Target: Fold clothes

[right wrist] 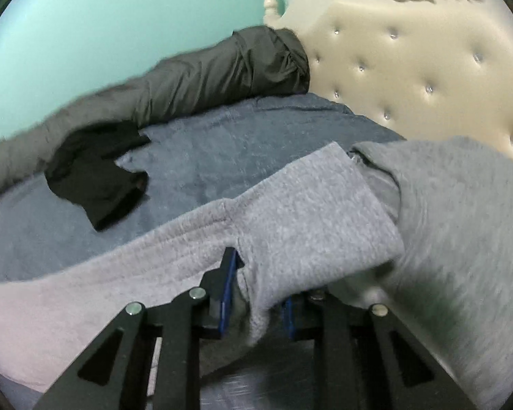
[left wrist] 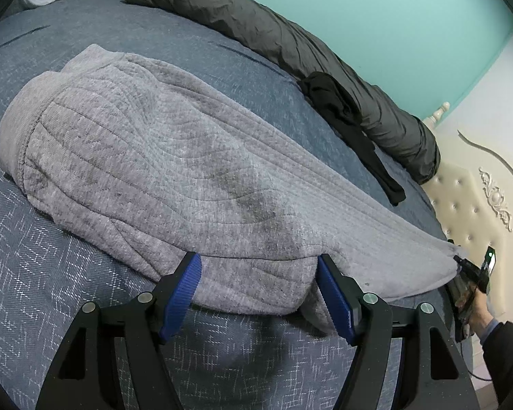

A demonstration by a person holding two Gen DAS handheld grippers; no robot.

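Sweater (left wrist: pixel 174 157): grey, spread across the blue bedspread (left wrist: pixel 44 273), near edge by the bed's front.
Open room: bare bedspread left and beyond, up to the dark rolled quilt (left wrist: pixel 290 41).
Left gripper (left wrist: pixel 260 294): jaws wide, straddling the sweater's near hem.
Right gripper (right wrist: pixel 256 294): narrow, pinching a lifted sweater fold.
Black garment (left wrist: pixel 352 126): beside the quilt.

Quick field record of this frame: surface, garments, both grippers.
surface: blue bedspread, tufted headboard at its end
main garment: grey sweater, spread across the bed
other items: black garment beside a dark rolled quilt along the far edge
left gripper: open, jaws either side of the sweater's near edge, pads not pressing
right gripper: shut on a sweater sleeve, cloth bunched between the pads
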